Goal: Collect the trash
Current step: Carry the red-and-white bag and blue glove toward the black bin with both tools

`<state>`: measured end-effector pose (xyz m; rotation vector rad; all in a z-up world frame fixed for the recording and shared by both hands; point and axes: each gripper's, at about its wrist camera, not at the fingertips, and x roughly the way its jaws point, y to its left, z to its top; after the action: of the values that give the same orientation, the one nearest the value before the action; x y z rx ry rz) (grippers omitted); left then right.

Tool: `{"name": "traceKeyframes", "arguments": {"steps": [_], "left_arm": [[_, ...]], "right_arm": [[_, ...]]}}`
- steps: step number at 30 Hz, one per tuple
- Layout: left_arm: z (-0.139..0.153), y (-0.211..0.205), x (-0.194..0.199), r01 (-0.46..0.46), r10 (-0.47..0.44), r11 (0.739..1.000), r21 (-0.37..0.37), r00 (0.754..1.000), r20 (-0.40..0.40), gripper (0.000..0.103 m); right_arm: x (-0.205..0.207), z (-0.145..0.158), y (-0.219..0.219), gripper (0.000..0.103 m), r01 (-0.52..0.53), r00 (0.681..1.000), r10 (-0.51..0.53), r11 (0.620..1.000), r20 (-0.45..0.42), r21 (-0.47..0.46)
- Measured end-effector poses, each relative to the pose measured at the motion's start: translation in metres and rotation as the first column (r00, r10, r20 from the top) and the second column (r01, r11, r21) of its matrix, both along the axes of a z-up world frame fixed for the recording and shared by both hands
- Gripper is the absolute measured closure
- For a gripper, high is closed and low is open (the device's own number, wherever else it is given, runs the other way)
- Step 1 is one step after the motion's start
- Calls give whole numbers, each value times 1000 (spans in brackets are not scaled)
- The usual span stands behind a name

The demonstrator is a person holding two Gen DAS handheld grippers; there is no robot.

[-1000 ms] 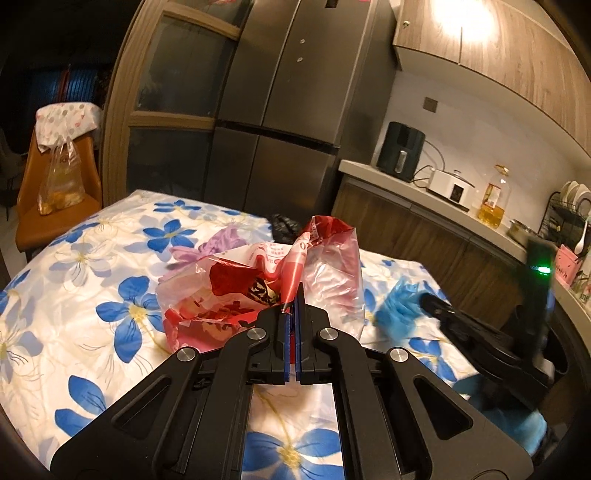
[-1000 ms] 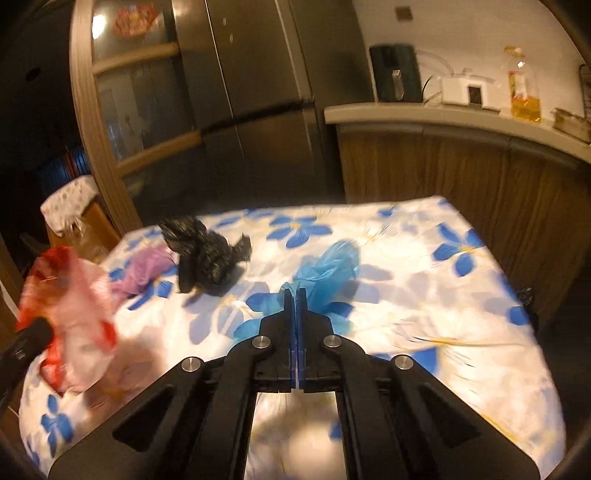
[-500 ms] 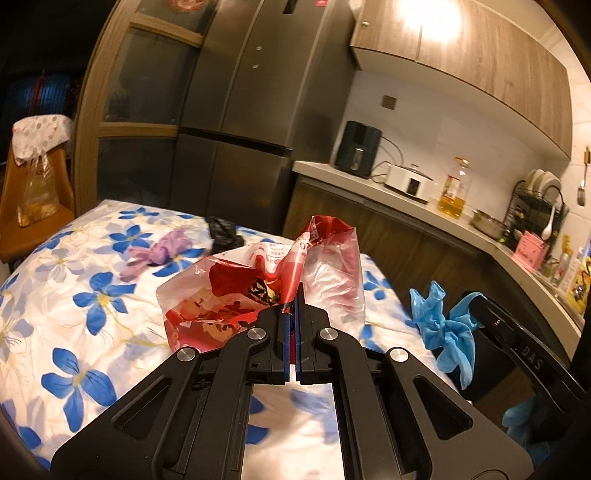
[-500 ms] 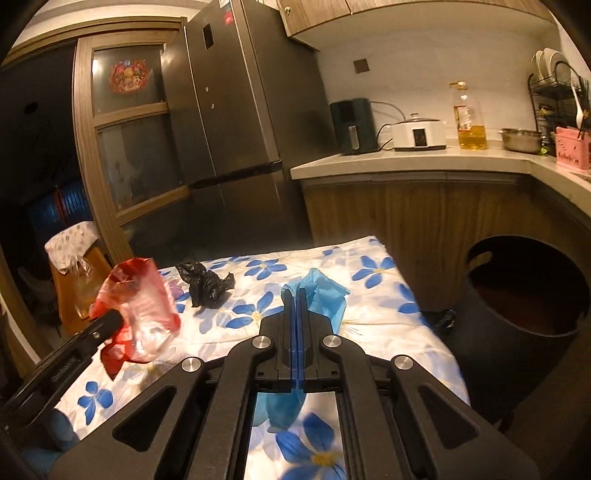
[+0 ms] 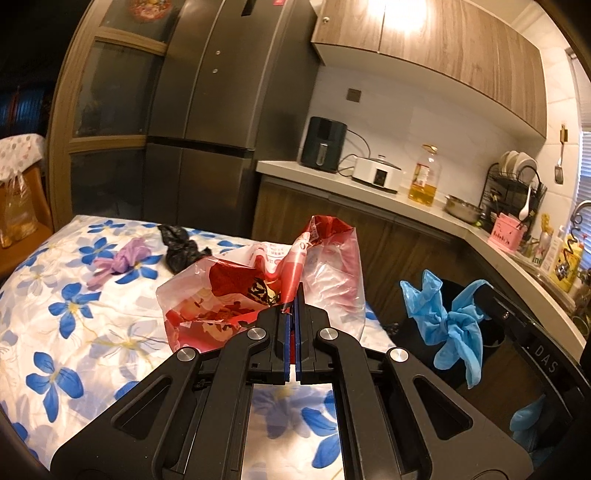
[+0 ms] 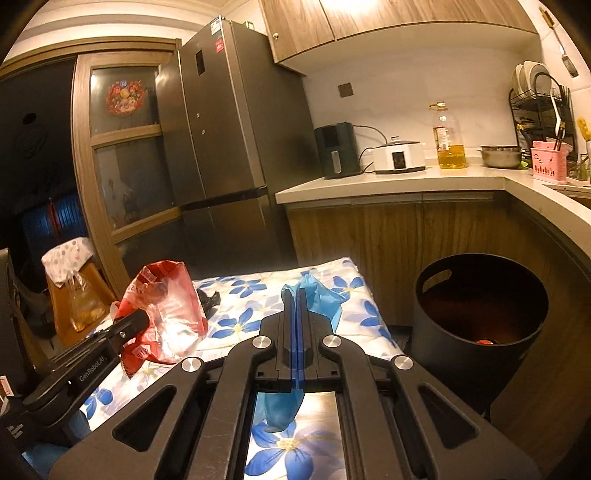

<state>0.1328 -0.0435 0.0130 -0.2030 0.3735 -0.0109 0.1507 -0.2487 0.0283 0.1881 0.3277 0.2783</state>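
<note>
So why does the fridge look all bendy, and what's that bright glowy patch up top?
Left wrist view: the fisheye lens curves the fridge, and lamp glare washes out the upper cabinet. Right wrist view: the fridge leans too, and the doorway on the left is dark.

Both bags [image 5: 258, 291] [image 6: 317, 295] now lifted nearer the bin [image 6: 480, 295].

The bin [image 6: 480, 306] stands on the floor right of the table [image 6: 354, 306], before the counter [image 6: 406, 181].
</note>
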Motion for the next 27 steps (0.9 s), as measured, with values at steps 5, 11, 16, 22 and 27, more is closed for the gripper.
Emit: {"name": "traceKeyframes", "arguments": {"steps": [5,11,16,22,27], "left_arm": [[2,-18,9,27,-27,999,21,1000,3,103],[8,-42,21,69,-70,996,48,997,15,103],[14,-66,32,114,-117,991,73,993,30,103],[19,-96,48,171,-176,981,95,984,38,103],[22,-126,62,219,-225,969,113,973,45,103]], "right_arm": [[1,0,-15,102,30,1000,-30,999,5,12],[2,2,-34,102,81,997,-81,996,18,26],[6,4,-54,102,128,991,-129,991,26,38],[15,6,-87,102,196,980,-198,979,31,59],[19,9,-114,102,255,965,-258,964,39,72]]}}
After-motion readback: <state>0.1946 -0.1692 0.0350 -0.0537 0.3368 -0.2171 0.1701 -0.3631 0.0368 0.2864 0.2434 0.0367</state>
